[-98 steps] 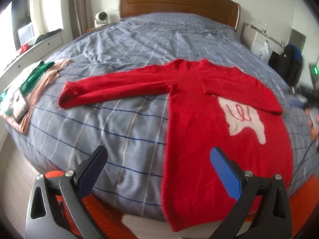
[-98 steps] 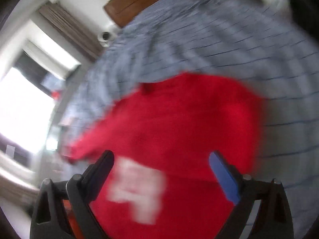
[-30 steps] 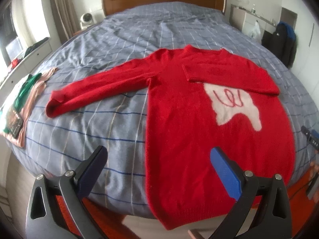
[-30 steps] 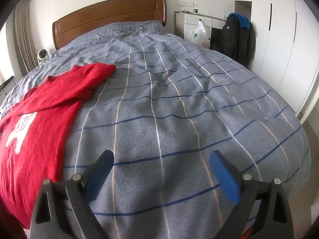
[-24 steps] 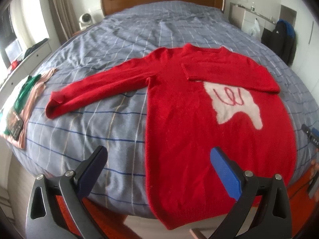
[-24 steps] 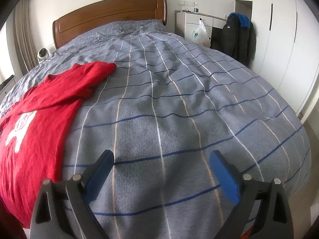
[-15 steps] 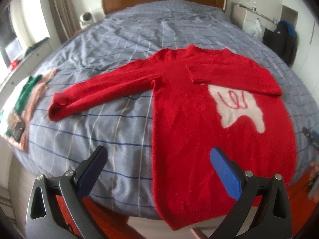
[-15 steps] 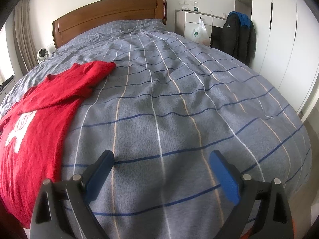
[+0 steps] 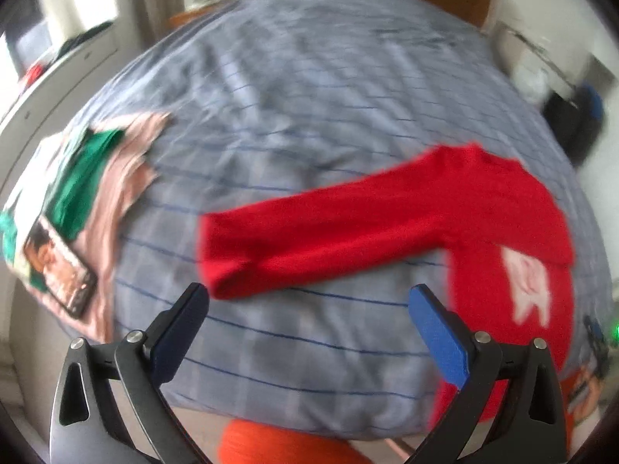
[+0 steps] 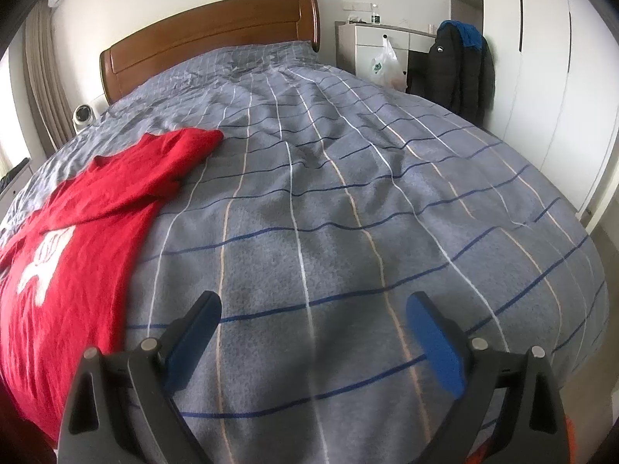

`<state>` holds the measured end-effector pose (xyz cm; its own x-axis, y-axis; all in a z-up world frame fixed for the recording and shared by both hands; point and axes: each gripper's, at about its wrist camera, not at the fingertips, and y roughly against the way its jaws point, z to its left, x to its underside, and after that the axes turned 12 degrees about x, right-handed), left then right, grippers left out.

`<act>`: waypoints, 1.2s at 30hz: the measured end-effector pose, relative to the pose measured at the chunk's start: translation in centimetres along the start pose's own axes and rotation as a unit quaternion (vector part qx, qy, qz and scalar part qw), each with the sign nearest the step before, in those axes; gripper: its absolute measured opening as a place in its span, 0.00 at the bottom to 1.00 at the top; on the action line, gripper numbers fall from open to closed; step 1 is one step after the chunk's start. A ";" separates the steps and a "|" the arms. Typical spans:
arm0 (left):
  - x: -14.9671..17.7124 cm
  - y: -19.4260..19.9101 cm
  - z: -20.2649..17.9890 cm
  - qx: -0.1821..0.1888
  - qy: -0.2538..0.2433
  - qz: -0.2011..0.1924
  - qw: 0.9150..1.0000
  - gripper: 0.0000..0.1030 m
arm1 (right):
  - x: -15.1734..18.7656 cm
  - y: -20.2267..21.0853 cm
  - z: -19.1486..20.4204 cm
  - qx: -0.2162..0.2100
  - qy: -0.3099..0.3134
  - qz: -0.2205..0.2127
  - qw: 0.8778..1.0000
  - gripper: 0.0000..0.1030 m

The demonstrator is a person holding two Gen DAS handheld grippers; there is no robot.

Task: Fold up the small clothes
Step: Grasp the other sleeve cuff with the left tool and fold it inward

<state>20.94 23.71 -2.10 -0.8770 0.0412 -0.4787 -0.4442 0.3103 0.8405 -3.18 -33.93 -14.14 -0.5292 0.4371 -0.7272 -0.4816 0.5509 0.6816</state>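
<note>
The bed (image 10: 348, 193) carries a grey checked cover. A red sweater (image 9: 445, 208) lies flat along the foot edge, 1 sleeve (image 9: 309, 239) stretched toward the left side. A folded pile of clothes (image 9: 96, 178) sits at the bed's left edge. The left claw (image 9: 309, 309) hangs spread, empty, just short of the cuff. The right claw (image 10: 313, 317) is spread over bare cover.

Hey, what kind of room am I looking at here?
Most likely a bedroom in a home. A large bed under a grey checked cover fills both views, with a wooden headboard behind it, white wardrobe doors along one wall, and a red sweater laid out for folding.
</note>
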 end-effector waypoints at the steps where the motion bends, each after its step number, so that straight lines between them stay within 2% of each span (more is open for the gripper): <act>1: -0.1 -0.6 1.4 -0.010 0.020 0.000 1.000 1.00 | 0.0 -0.1 0.0 -0.001 0.000 0.002 1.000 0.93; 4: 0.1 -3.8 4.8 -0.041 0.075 0.013 0.996 0.99 | 0.0 -0.2 0.2 -0.002 0.001 0.006 1.000 0.93; 6: 0.7 -6.0 5.6 -0.055 0.079 0.027 0.995 0.99 | 0.1 -0.2 0.3 -0.003 0.006 0.005 1.000 0.93; 9: 1.5 -8.3 4.6 -0.100 0.033 0.040 0.994 0.99 | 0.1 -0.2 0.4 -0.001 0.008 0.005 1.000 0.93; 11: 1.9 -9.3 3.7 -0.137 -0.008 0.037 0.990 0.99 | 0.2 -0.3 0.4 0.000 0.009 0.007 1.000 0.93; 13: 1.8 -9.6 3.2 -0.152 -0.031 0.033 0.987 0.98 | 0.1 -0.4 0.5 0.001 0.012 0.008 1.000 0.93; 15: 1.6 -9.5 3.2 -0.161 -0.048 0.029 0.985 0.89 | 0.2 -0.4 0.7 0.002 0.017 0.008 1.000 0.93; 16: 1.5 -9.4 3.4 -0.162 -0.051 0.029 0.985 0.80 | 0.2 -0.5 0.8 0.003 0.019 0.009 1.000 0.93; 23: 0.7 -7.2 6.3 -0.127 0.007 -0.001 0.992 0.67 | 0.4 -0.5 1.4 0.000 0.030 0.010 0.999 0.93; 26: 1.1 -6.7 7.6 -0.098 0.036 -0.007 0.995 0.56 | 0.5 -0.6 1.4 -0.001 0.032 0.012 0.999 0.93; 32: 1.9 -5.7 10.0 -0.065 0.092 -0.022 0.993 0.56 | 0.5 -0.5 1.4 -0.004 0.032 0.012 0.999 0.93; 36: 2.2 -4.7 12.0 -0.045 0.135 -0.040 0.989 0.56 | 0.6 -0.5 1.5 -0.003 0.033 0.012 0.999 0.93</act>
<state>23.26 33.75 -10.15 -0.8500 -0.2384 -0.4697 -0.5179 0.2158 0.8277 -2.19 -32.86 -15.01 -0.5861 0.4016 -0.7037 -0.4717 0.5370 0.6993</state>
